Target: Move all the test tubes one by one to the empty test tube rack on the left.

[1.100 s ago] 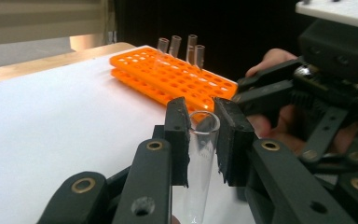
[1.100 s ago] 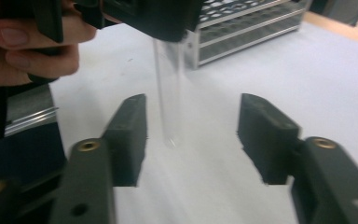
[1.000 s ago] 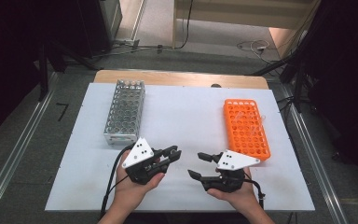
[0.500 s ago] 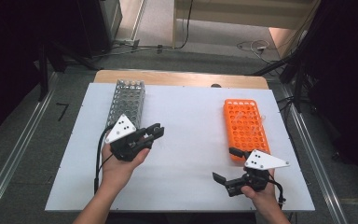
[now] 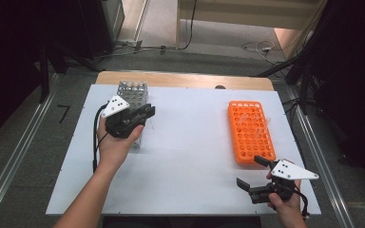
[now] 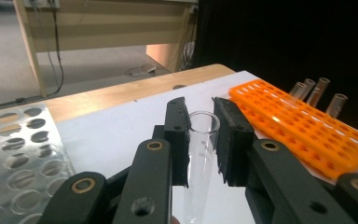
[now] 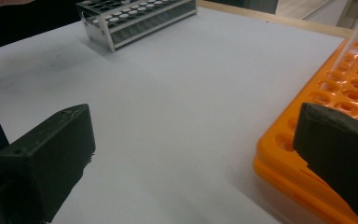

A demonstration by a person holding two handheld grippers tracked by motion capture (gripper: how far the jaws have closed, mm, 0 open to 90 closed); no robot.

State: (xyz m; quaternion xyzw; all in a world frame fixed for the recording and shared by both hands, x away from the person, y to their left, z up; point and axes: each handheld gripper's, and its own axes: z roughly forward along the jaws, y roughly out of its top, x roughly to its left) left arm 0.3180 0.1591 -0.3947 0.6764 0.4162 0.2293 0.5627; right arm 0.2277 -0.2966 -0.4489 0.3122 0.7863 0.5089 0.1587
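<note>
**Test tube held above the metal rack**

The left gripper (image 5: 145, 114) pinches a clear test tube (image 6: 200, 154) between its jaws, upright, over the near end of the metal tube rack (image 5: 132, 90) at the table's (image 5: 190, 156) left side. The right gripper (image 5: 253, 172) rests with jaws spread wide near the table's front right edge, just beside the orange rack (image 5: 250, 130). Bare white tabletop lies between the racks.

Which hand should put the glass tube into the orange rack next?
Left. The left gripper already has its jaws around the glass tube. The right gripper sits open and empty beside the orange rack, holding nothing.
</note>
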